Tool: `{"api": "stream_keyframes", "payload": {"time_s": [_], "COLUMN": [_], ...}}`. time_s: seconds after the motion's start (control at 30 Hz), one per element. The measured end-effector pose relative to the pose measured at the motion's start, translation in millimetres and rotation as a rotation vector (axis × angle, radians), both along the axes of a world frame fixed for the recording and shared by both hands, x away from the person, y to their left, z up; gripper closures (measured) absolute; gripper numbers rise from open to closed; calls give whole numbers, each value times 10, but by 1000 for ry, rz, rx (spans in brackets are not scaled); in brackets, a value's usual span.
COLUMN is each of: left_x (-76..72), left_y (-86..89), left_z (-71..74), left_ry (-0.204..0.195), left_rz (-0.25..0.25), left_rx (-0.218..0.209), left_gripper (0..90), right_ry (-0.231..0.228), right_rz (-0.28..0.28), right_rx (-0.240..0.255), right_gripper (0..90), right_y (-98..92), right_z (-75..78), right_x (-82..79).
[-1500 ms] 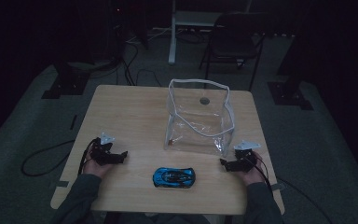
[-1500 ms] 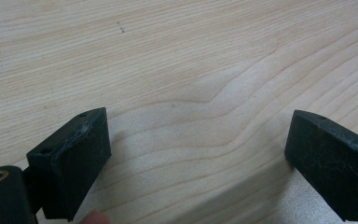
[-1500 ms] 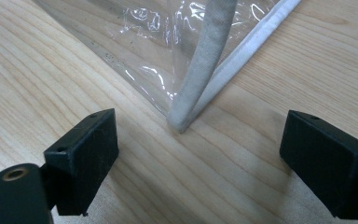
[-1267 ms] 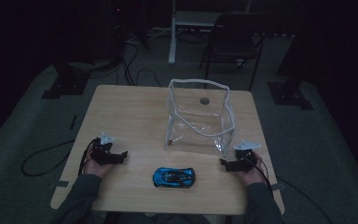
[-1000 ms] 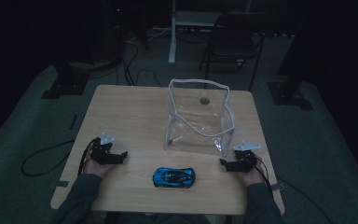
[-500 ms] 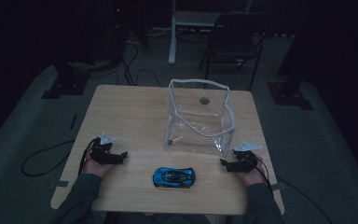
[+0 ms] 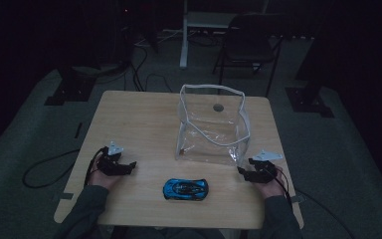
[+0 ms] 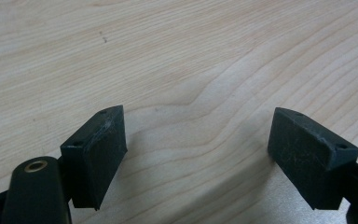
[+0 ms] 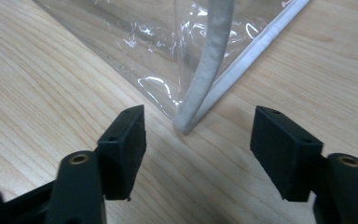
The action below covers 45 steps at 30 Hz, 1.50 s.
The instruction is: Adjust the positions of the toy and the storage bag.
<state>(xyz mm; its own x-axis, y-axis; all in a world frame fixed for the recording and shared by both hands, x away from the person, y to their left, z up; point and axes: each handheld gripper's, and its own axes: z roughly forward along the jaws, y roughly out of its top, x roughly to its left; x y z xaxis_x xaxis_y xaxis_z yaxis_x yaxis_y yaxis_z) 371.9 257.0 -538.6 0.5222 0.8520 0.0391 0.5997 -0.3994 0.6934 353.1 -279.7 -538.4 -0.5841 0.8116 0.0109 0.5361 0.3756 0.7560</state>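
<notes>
Blue and glossy, the toy car (image 7: 185, 188) lies on its wheels on the wooden table (image 7: 139, 119) nearest me, just in front of the clear plastic bag (image 7: 213, 130), and I see my left gripper (image 7: 129, 165) well to the bag's left and my right gripper (image 7: 242, 173) just off its near right corner, both with jaws spread wide and nothing between them. Beyond the car the bag stands upright and open-topped, edged with white piping, while dim light leaves the small dark round mark at its far side unreadable to me.
</notes>
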Motion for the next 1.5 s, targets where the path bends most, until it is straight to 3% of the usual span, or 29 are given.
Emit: {"api": "stream_keyframes", "payload": {"time_s": [0.43,0.7,1.0,1.13,1.37,1.5], "left_x": [-44,-42,-22,-7,46,64], "left_y": [-99,-159,-326,-407,-563,-666], "left_z": [107,203,266,305,325,346], "left_ry": [-31,-49,-59,-65,-63,-68], "left_rz": [-66,-121,-182,-205,-241,-264], "left_rx": [-58,-116,-123,-137,-118,-112], "left_gripper": [198,278,383,393,412,415], "right_ry": [-58,-109,-130,-133,-131,-140], "right_rz": [21,25,11,0,16,21], "right_rx": [46,78,79,72,108,105], "right_gripper": [520,627,680,682,763,818], "right_y": [-16,-25,-8,-21,-38,-45], "right_z": [140,234,289,310,306,327], "right_x": [-80,-87,-49,-12,20,5]}}
